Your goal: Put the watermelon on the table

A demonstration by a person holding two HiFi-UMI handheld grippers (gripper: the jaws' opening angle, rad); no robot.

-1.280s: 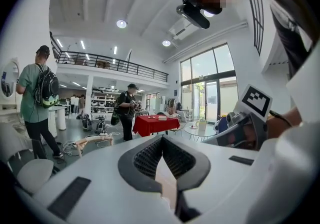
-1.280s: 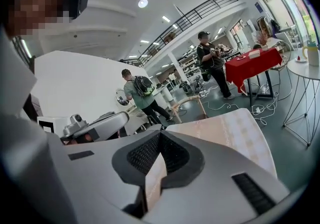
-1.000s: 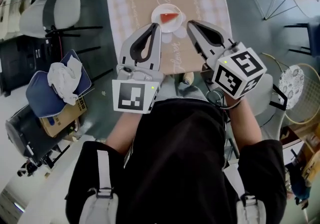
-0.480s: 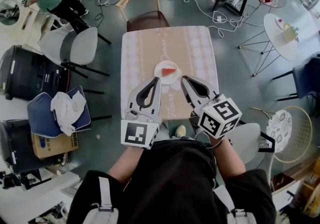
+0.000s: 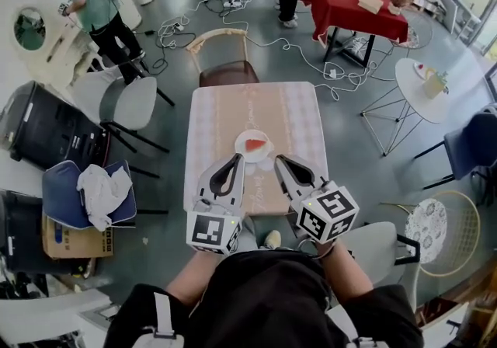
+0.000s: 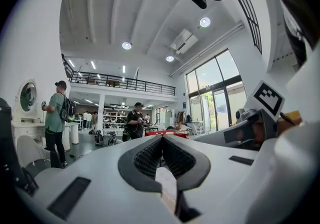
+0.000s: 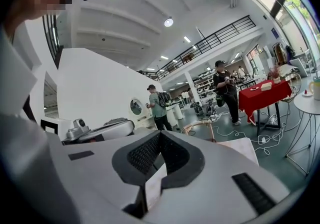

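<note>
A red wedge of watermelon (image 5: 255, 143) lies on a small round white plate (image 5: 239, 147). The plate sits on the square table with a beige and white patterned cloth (image 5: 256, 109), toward the table's 6 o'clock edge and midway across it.

The left gripper (image 5: 238, 158) shows at 7 o'clock of the plate and the right gripper (image 5: 280, 160) at 5 o'clock. Both point toward 12 o'clock, with their tips just short of the plate's rim and apart from it. In the left gripper view the left gripper's (image 6: 161, 138) dark ribbed pads meet at the tip with nothing pinched between them. The right gripper view shows the right gripper (image 7: 159, 134) the same way, tips pressed together and empty.

A wooden chair with a brown seat (image 5: 225, 71) stands at the table's 12 o'clock side. A table under a red cloth (image 5: 353, 1) is at 1 o'clock, well apart. A blue chair with a crumpled white cloth on it (image 5: 89, 191) stands at 8 o'clock.
</note>
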